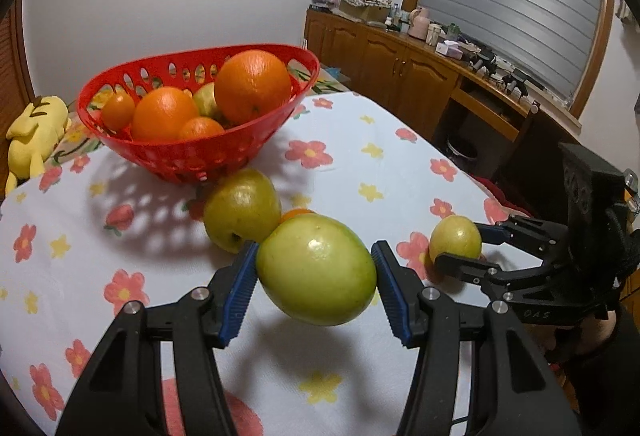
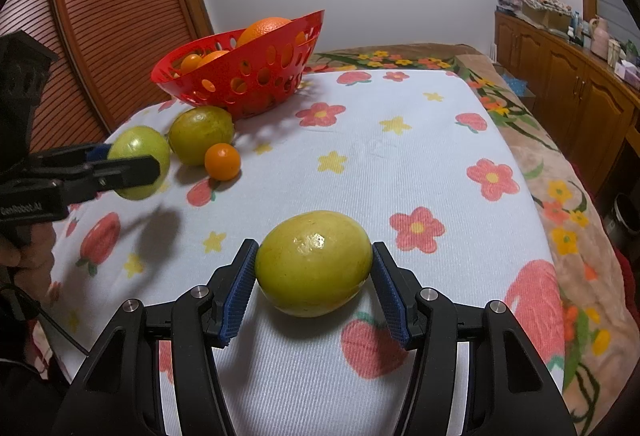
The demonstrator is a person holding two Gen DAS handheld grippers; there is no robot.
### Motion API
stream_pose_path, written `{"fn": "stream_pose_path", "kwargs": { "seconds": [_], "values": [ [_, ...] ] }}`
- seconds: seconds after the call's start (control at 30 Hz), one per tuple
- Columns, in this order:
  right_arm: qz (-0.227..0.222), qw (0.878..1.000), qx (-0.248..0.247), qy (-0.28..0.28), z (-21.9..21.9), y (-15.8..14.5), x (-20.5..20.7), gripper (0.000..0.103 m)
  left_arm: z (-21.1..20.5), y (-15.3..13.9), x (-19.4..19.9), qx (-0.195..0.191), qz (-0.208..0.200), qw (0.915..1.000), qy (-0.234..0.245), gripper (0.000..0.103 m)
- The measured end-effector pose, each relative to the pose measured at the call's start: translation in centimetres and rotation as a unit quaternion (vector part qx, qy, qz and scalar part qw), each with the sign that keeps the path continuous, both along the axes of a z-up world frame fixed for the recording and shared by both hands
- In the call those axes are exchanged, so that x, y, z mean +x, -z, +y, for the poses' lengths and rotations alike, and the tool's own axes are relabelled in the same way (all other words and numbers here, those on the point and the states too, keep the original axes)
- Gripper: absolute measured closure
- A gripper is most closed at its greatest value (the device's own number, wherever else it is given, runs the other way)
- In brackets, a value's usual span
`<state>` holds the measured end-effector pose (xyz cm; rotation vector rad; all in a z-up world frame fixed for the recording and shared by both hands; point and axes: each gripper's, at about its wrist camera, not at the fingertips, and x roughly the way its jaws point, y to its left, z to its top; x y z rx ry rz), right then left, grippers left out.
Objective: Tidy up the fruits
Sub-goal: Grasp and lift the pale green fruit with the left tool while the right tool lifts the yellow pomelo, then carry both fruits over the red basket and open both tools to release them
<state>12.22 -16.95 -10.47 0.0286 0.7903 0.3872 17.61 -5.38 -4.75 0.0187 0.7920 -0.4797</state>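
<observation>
My left gripper (image 1: 316, 256) is shut on a green apple (image 1: 316, 280) and holds it just above the flowered cloth (image 1: 360, 164); its shadow lies beneath it in the right wrist view. My right gripper (image 2: 314, 256) is shut on a yellow-green apple (image 2: 314, 272) that rests on the cloth. Beyond them a red basket (image 1: 192, 156) holds several oranges (image 1: 252, 88) and a green fruit. In front of the basket lie another green apple (image 1: 242, 208) and a small orange (image 2: 222, 161).
A yellow plush toy (image 1: 36, 132) lies left of the basket. Wooden cabinets (image 1: 400, 76) with clutter on top run along the right wall. A slatted wooden door (image 2: 100, 16) stands behind the basket. The bed's edge drops off at the right.
</observation>
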Motion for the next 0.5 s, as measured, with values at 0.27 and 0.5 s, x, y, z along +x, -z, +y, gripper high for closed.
{"fn": "stream_pose_path", "kwargs": {
  "seconds": [0.27, 0.5],
  "values": [
    [-0.001, 1.0, -0.001, -0.006, 0.3, -0.7, 0.2, 0.045, 1.3, -2.0, -0.6, -0.008, -0.035, 0.9991, -0.021, 0.047],
    [-0.031, 0.999, -0.01, -0.022, 1.7, -3.5, 0.2, 0.045, 3.0, -3.8, -0.6, -0.016, -0.055, 0.9977, -0.036, 0.047]
  ]
}}
